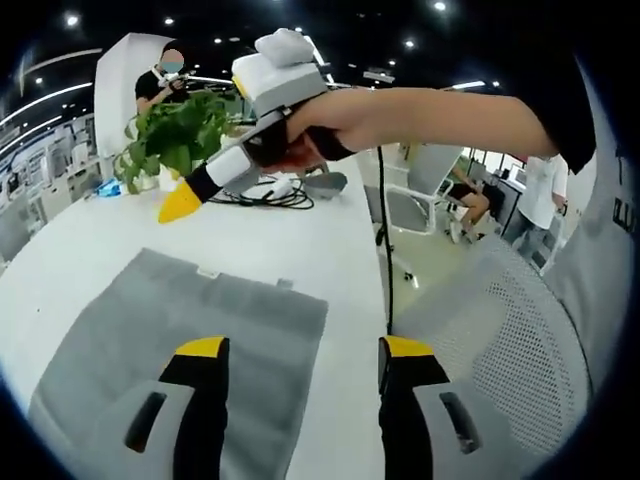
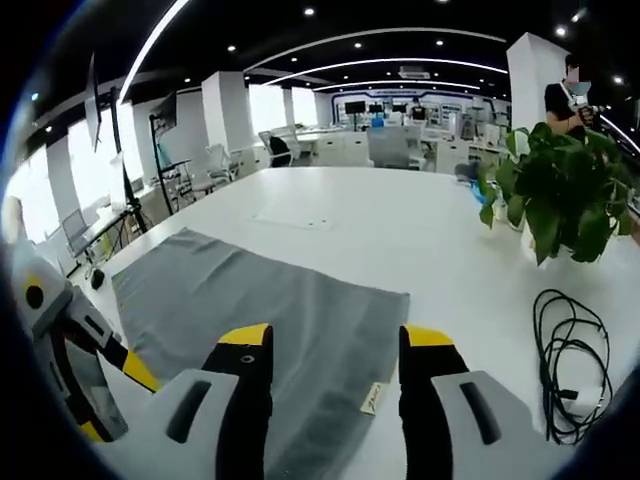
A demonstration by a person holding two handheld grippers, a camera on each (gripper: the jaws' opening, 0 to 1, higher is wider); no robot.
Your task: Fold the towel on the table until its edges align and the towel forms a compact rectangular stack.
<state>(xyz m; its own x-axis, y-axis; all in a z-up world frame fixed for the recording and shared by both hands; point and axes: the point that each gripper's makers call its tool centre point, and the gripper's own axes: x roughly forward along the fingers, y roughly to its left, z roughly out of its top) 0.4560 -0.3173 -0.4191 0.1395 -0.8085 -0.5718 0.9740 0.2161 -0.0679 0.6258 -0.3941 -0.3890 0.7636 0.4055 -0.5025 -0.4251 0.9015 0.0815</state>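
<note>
A grey towel [image 1: 200,320] lies spread flat and unfolded on the white table [image 1: 290,235]. My left gripper [image 1: 303,350] hovers over the towel's near right part, open, with nothing between its yellow-tipped jaws. A hand holds my right gripper [image 1: 180,205] in the air beyond the towel's far edge. In the right gripper view that gripper [image 2: 337,338] stands open above the towel [image 2: 270,295], close to the corner with a small label [image 2: 372,398]. The left gripper [image 2: 115,400] shows at the lower left, over the towel's other side.
A potted plant [image 2: 560,190] and a coiled black cable [image 2: 565,360] sit on the table beside the towel. A white mesh chair [image 1: 500,320] stands at the table's edge. A person [image 1: 165,80] stands behind the plant, and others sit off to the side.
</note>
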